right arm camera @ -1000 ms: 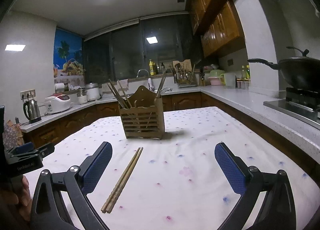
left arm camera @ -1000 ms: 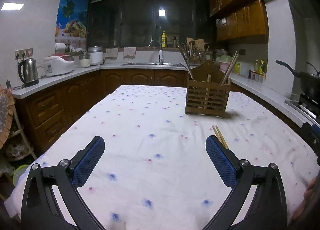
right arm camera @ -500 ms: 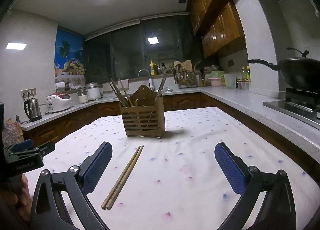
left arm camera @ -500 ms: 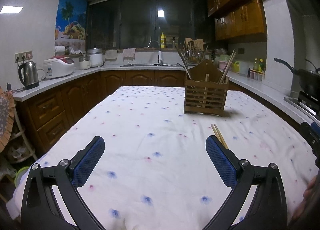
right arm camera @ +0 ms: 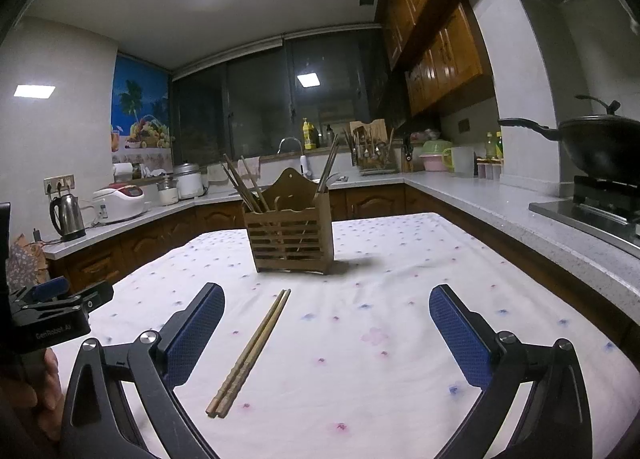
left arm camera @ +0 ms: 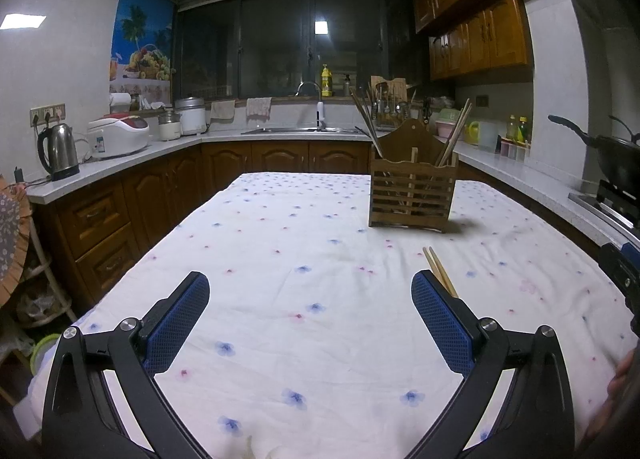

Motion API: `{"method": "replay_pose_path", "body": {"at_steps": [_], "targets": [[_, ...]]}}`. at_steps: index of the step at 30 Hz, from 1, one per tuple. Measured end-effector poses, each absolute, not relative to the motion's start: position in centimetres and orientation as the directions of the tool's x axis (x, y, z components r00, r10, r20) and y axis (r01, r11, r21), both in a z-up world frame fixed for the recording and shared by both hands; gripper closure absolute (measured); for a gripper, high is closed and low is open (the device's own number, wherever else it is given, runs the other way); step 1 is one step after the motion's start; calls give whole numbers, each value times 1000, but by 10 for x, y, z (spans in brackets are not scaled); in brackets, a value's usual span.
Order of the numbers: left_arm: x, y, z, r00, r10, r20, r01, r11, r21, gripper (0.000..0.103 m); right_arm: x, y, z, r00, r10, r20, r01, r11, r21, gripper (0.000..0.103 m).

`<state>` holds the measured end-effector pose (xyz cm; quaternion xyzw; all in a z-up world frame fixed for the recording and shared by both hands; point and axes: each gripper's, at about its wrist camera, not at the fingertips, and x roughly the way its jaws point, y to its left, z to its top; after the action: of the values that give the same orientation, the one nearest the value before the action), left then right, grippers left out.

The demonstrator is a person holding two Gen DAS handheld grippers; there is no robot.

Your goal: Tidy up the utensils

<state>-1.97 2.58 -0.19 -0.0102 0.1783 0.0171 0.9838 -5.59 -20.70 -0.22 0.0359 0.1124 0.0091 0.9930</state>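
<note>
While both grippers hang above it, the table [left arm camera: 280, 243], draped in a white cloth with small blue and pink flowers, fills most of both views. Wooden cabinets and a pale countertop [left arm camera: 120, 155] run around the room behind it, dark window at the back. A black wok [right arm camera: 600, 143] sits on the stove at right.

Wooden utensil holder [right arm camera: 290, 237] stands upright on the cloth toward the far end, slatted front, tall peaked back panel. Several chopsticks lean out of it, some to the left side, some to the right; which compartment each sits in, cannot tell.

Left gripper [left arm camera: 310, 313] is spread wide, blue pads far apart, nothing between them, only bare cloth below. Right gripper [right arm camera: 326, 325] likewise wide apart and empty-handed.

Loose pair of chopsticks [right arm camera: 250, 353] lies flat on the cloth, the two sticks side by side and touching, pointing toward the holder, well short of it. In the right wrist view they lie between the fingers, nearer the left-hand pad, not touched by either. In the left wrist view their far tips show just behind the right-hand pad [left arm camera: 440, 323]; the remainder is hidden by it.

Kettle [left arm camera: 60, 153] and rice cooker [left arm camera: 118, 135] stand on the left counter.
</note>
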Motion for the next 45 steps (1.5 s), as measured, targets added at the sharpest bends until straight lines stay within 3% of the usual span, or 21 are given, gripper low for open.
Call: {"method": "replay_pose_path", "body": {"at_steps": [45], "targets": [[-24, 23, 5, 937, 20, -348, -17, 1000, 12, 0, -56, -203, -4, 975, 34, -221, -17, 997, 75, 0]]}}
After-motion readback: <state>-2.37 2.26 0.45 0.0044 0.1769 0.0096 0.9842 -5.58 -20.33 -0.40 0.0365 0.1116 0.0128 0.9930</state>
